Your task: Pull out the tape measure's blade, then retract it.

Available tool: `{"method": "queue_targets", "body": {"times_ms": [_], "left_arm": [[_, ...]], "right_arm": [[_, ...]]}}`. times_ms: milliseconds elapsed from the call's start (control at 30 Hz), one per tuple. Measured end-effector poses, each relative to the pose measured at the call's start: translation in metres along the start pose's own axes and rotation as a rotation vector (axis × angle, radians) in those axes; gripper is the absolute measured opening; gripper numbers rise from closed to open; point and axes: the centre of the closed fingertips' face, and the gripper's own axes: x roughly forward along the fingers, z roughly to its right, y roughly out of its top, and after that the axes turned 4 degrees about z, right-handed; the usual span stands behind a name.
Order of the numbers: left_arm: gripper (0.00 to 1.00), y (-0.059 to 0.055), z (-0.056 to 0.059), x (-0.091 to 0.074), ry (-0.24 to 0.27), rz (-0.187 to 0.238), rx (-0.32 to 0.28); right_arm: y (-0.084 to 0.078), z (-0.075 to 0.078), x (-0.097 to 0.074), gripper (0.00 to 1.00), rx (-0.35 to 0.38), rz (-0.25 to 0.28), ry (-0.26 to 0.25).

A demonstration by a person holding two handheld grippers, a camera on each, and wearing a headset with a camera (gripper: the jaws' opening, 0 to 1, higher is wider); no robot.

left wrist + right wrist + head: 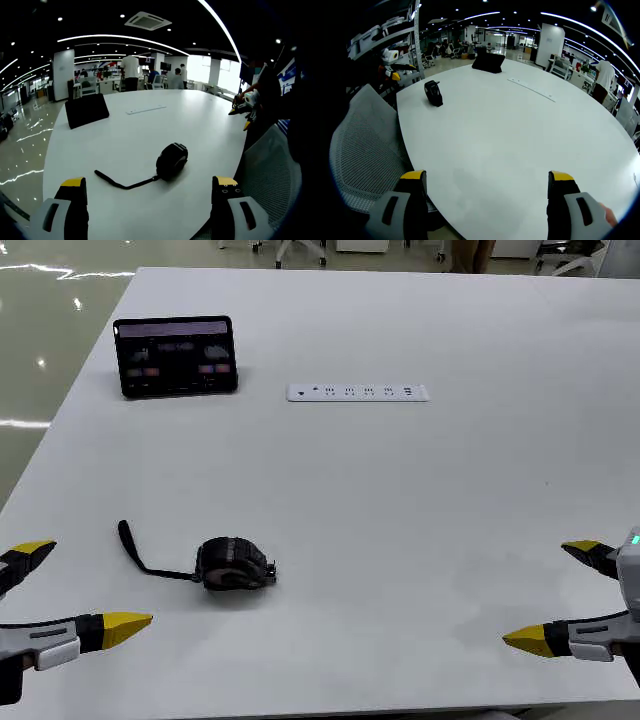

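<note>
White worktop (400, 490) carries the tape measure (235, 564) near its front-left corner, blade not yet drawn. Left gripper (100, 582) and right gripper (535, 593) hover at the front edge, jaws wide and empty, so the whole task remains.

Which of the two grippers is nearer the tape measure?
The left gripper: the tape measure lies just beyond its open jaws, while the right gripper is far off to the other side.

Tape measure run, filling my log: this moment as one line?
tape measure: on table, untouched | left gripper: open, beside it | right gripper: open, apart
</note>
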Motion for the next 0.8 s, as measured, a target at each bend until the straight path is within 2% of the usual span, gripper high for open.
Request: {"method": "queue_targets", "body": {"times_ms": [433,567,667,733,800], "left_arm": [[1.00,-0.002,0.002,-0.002,0.007,-0.009,0.000],[1.00,-0.001,0.002,-0.001,0.006,-0.009,0.001],[1.00,0.001,0.002,0.000,0.005,-0.004,0.003],[1.00,0.005,0.001,0.002,0.002,0.010,0.005],[1.00,0.007,0.001,0.005,-0.005,0.000,0.010]], "right_arm": [[0.000,0.005,-0.005,0.96,-0.004,-0.001,-0.014],[0.004,0.007,-0.003,1.00,-0.019,0.010,-0.019],[0.007,0.007,-0.001,0.98,-0.021,0.010,-0.009],[0.014,0.005,0.000,0.94,-0.020,0.015,0.006],[0.023,0.002,0.003,0.95,-0.031,0.033,0.016]]}}
